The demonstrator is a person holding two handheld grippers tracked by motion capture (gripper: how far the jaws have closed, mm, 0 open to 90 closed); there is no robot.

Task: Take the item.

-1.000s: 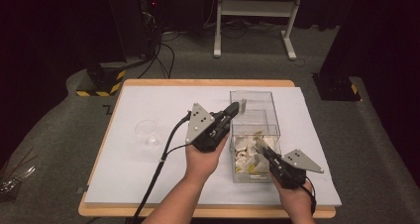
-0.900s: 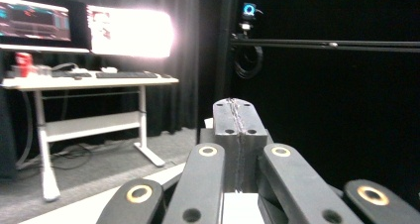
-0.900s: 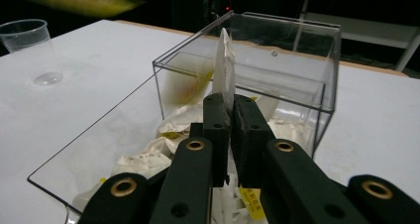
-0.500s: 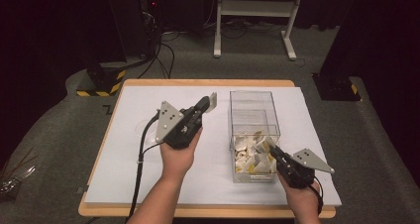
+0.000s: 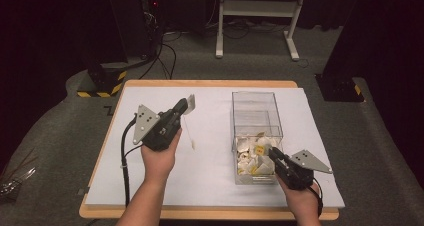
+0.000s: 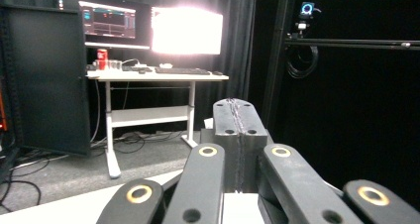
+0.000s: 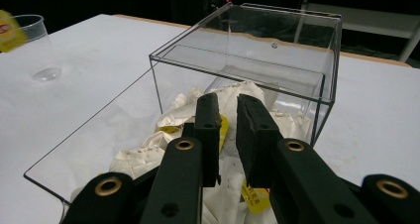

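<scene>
Over the middle of the white worktop, the left gripper holds a white paper tea bag clamped in its closed jaws, the bag's string and tag dangling below. The right gripper, jaws slightly apart and gripping nothing, hovers at the near end of the clear plastic box of tea bags, toward the worktop's right edge.

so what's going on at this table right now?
A person works two handheld grippers. The left gripper is shut on a tea bag, lifted over the white table, its string and tag dangling. The right gripper hovers at the near end of the clear box, jaws slightly apart over the pile of tea bags, gripping nothing. A clear cup stands on the table.
</scene>
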